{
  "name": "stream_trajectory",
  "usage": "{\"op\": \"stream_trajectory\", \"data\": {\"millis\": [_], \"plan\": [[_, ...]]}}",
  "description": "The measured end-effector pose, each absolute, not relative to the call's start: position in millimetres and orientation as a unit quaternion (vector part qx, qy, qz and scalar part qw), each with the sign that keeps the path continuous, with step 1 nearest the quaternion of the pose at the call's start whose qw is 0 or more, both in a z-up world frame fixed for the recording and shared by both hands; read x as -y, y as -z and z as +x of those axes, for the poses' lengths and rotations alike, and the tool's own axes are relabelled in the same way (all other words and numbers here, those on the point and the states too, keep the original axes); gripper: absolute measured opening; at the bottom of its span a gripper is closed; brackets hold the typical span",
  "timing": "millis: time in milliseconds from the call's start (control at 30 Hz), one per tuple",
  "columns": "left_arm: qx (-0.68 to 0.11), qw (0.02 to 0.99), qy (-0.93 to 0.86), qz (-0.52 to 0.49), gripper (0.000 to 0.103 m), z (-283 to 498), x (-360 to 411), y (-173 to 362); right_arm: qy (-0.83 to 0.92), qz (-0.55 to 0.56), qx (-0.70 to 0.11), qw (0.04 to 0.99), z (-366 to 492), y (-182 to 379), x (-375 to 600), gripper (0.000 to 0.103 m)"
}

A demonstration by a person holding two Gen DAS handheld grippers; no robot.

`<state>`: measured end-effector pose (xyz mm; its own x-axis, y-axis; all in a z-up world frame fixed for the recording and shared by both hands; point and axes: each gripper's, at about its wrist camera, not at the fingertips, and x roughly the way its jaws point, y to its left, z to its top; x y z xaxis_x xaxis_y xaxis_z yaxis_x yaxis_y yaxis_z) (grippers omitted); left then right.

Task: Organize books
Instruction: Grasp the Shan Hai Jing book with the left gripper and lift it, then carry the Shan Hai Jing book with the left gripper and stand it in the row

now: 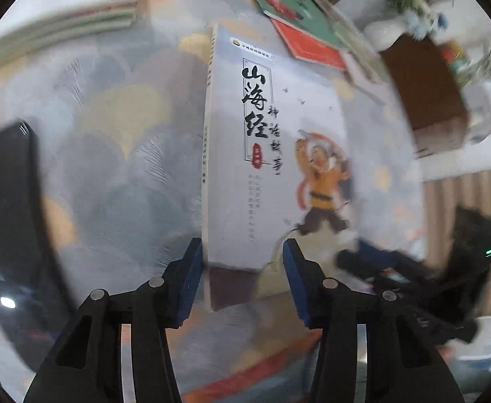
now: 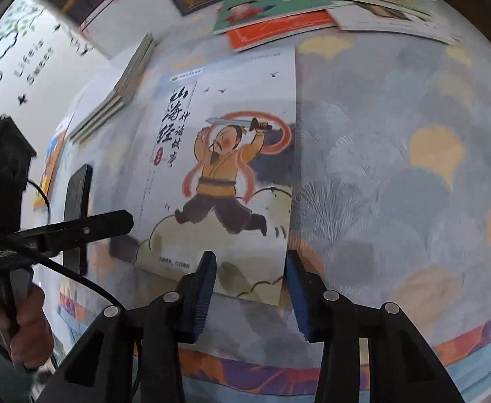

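On the patterned cloth [image 2: 396, 134] I see the pale book [image 2: 225, 154] lying flat, glossy cover up: black brush title, swordsman in yellow. Its long axis runs away from me, spine at left. My left gripper [image 1: 242, 268] and right gripper [image 2: 250, 278] both gape, unclenched, astride its near edge.

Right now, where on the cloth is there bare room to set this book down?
The widest bare patch lies right of the white book, along the cloth's near edge. A second gap sits between that book, the phone and the neat stack. The far edge is crowded: green book, red book and others overlap.
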<state>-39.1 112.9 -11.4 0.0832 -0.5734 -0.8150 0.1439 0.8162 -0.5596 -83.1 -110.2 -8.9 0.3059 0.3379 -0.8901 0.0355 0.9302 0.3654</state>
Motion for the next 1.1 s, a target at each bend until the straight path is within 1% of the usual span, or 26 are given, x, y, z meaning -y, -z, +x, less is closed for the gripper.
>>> {"op": "stream_trajectory", "data": {"millis": [100, 133, 200, 267, 333, 367, 400, 467, 500, 567, 600, 633, 667, 700, 833, 867, 933, 967, 1033, 1100], "plan": [[-0.602, 0.666, 0.322, -0.300, 0.044, -41, -126, 9, -0.104, 0.243, -0.575, 0.774, -82, 10, 126, 0.041], [-0.591, 0.664, 0.332, -0.317, 0.044, -42, -127, 5, -0.107, 0.275, -0.571, 0.766, -81, 13, 132, 0.041], [-0.588, 0.680, 0.325, -0.293, 0.044, -42, -121, -1, -0.110, 0.330, -0.565, 0.748, -82, 21, 145, 0.041], [-0.597, 0.695, 0.307, -0.256, 0.038, -41, -115, 2, -0.113, 0.359, -0.560, 0.738, -83, 25, 152, 0.041], [-0.609, 0.712, 0.279, -0.213, 0.021, -40, -111, 7, -0.114, 0.372, -0.558, 0.733, -84, 26, 154, 0.041], [-0.609, 0.718, 0.272, -0.200, 0.017, -40, -109, 8, -0.114, 0.378, -0.556, 0.731, -86, 26, 157, 0.041], [-0.608, 0.721, 0.268, -0.199, 0.011, -38, -110, 9, -0.114, 0.383, -0.557, 0.728, -86, 27, 160, 0.041], [-0.604, 0.712, 0.275, -0.229, 0.010, -36, -114, 11, -0.117, 0.396, -0.561, 0.717, -83, 25, 165, 0.041], [-0.601, 0.703, 0.285, -0.253, 0.010, -33, -116, 10, -0.122, 0.406, -0.563, 0.710, -85, 28, 169, 0.043], [-0.592, 0.672, 0.310, -0.319, 0.010, -26, -120, 10, -0.136, 0.446, -0.556, 0.689, -88, 32, 181, 0.052], [-0.588, 0.654, 0.321, -0.351, 0.010, -21, -122, 10, -0.142, 0.470, -0.548, 0.677, -91, 34, 186, 0.058], [-0.583, 0.635, 0.331, -0.384, 0.010, -17, -125, 11, -0.147, 0.491, -0.542, 0.666, -90, 39, 189, 0.061], [-0.578, 0.620, 0.337, -0.409, 0.010, -14, -126, 10, -0.153, 0.515, -0.536, 0.651, -90, 44, 191, 0.062], [-0.575, 0.610, 0.343, -0.423, 0.011, -9, -126, 11, -0.159, 0.532, -0.530, 0.641, -88, 47, 191, 0.065], [-0.578, 0.589, 0.349, -0.445, 0.011, -2, -124, 11, -0.177, 0.576, -0.512, 0.612, -74, 57, 191, 0.065], [-0.579, 0.586, 0.348, -0.447, 0.011, -5, -129, 12, -0.180, 0.574, -0.511, 0.614, -68, 55, 189, 0.064], [-0.583, 0.578, 0.344, -0.456, 0.010, -6, -126, 16, -0.186, 0.558, -0.518, 0.621, -54, 51, 182, 0.050], [-0.586, 0.577, 0.340, -0.457, 0.010, -6, -132, 19, -0.185, 0.547, -0.520, 0.630, -51, 47, 179, 0.040], [-0.591, 0.596, 0.326, -0.436, 0.010, -6, -134, 18, -0.177, 0.501, -0.524, 0.665, -44, 34, 169, 0.032], [-0.601, 0.624, 0.311, -0.391, 0.010, -5, -135, 12, -0.168, 0.436, -0.533, 0.705, -41, 17, 159, 0.027]]}}
